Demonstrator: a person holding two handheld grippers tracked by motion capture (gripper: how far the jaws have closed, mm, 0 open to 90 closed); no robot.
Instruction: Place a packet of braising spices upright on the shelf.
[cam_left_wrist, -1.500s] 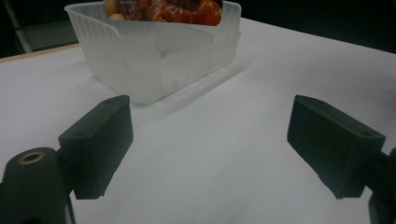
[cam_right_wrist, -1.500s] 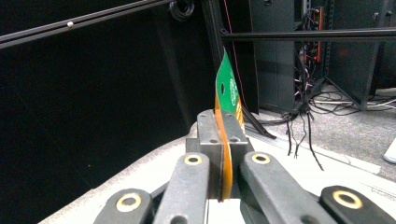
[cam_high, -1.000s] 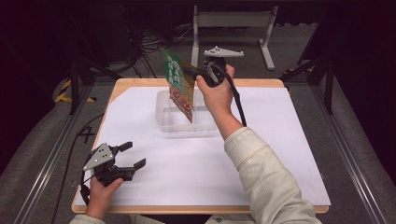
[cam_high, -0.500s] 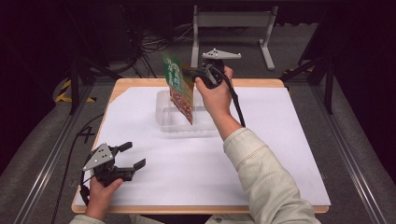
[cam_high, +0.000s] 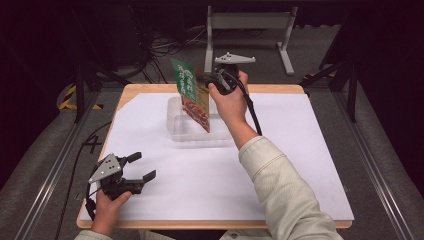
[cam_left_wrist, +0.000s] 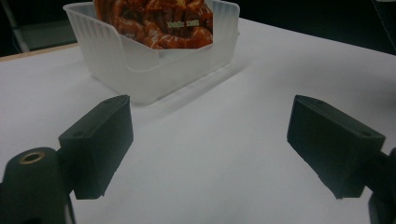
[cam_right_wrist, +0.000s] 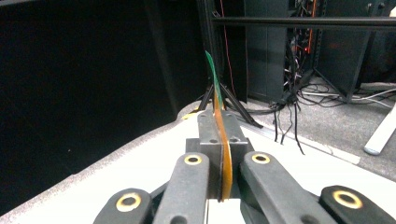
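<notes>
White paper covers the tabletop (cam_high: 300, 150), dark cluttered room behind. Right hand-held gripper (cam_high: 207, 80) is clamped on the edge of a green and red snack packet (cam_high: 192, 97), holding it upright with its bottom corner dipping into the clear plastic tub (cam_high: 175, 131), looks like it's going in there. Left hand-held gripper (cam_high: 140, 167) sits idle near the front, jaws wide and empty, out of the way.

In the right gripper view, the right gripper (cam_right_wrist: 219, 154) has its two black fingers (cam_right_wrist: 208, 135) pressed together on a thin packet (cam_right_wrist: 223, 154), seen edge-on — orange low down, green at its upper tip. Brass rivets dot the linkage arms below. The white table (cam_right_wrist: 140, 172) lies beneath; beyond it stand a dark backdrop, a black frame (cam_right_wrist: 299, 23) and tangled cables (cam_right_wrist: 299, 100) on the grey floor (cam_right_wrist: 336, 121).
</notes>
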